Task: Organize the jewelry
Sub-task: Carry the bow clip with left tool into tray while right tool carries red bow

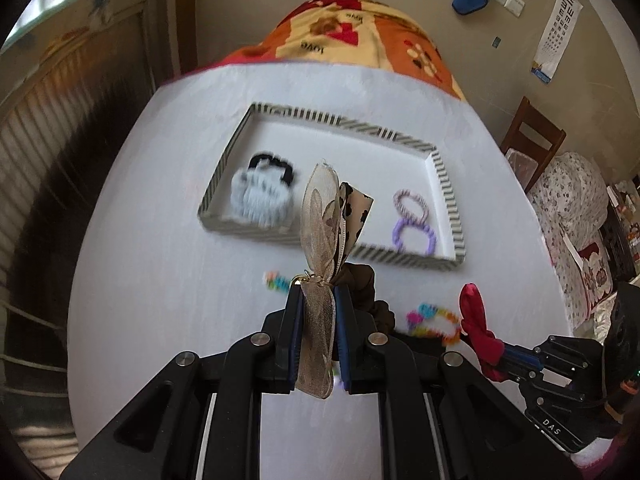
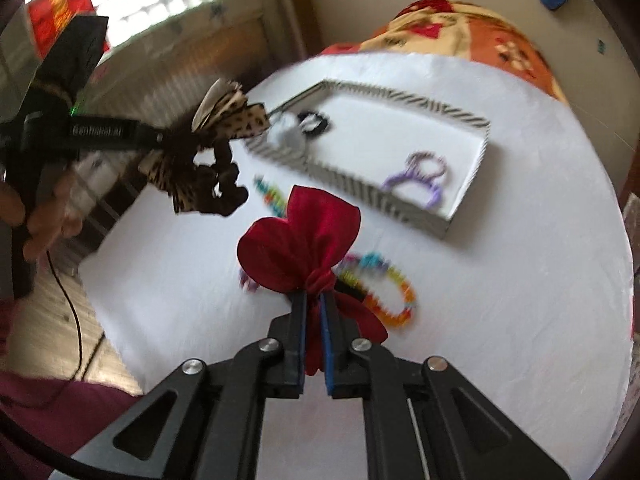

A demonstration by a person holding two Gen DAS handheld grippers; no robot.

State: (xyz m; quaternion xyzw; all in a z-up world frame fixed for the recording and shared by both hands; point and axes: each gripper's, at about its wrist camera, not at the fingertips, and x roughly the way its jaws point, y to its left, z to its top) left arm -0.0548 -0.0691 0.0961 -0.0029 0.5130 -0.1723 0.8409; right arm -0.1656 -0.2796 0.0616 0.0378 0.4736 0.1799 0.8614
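Much of both views is smeared by motion, so the small items are hard to read. The white fluffy piece (image 1: 261, 198) and the black scrunchie (image 1: 276, 164) behind it are blurred in the striped tray's (image 1: 448, 196) left corner, ahead of the left gripper (image 1: 318, 296); whether they are joined cannot be told. Two loops, a pink-striped hair tie (image 1: 410, 203) and a purple hair tie (image 1: 414, 236), lie touching in the tray's right end.

The left gripper is clamped on a sheer beige and leopard-print bow (image 1: 324, 216), whose lower tail is hidden between the pads; a dark brown scrunchie (image 1: 360, 284) hangs behind it. The right gripper (image 2: 314, 298) is clamped on a red bow (image 2: 304, 240), partly hidden between its fingers. Beyond the right gripper a rainbow bead bracelet (image 2: 384, 284) lies on the white table (image 2: 500, 320), part-covered by the bow. A second beaded piece (image 1: 276, 281) is seen just left of the left gripper's tip, too blurred to identify.
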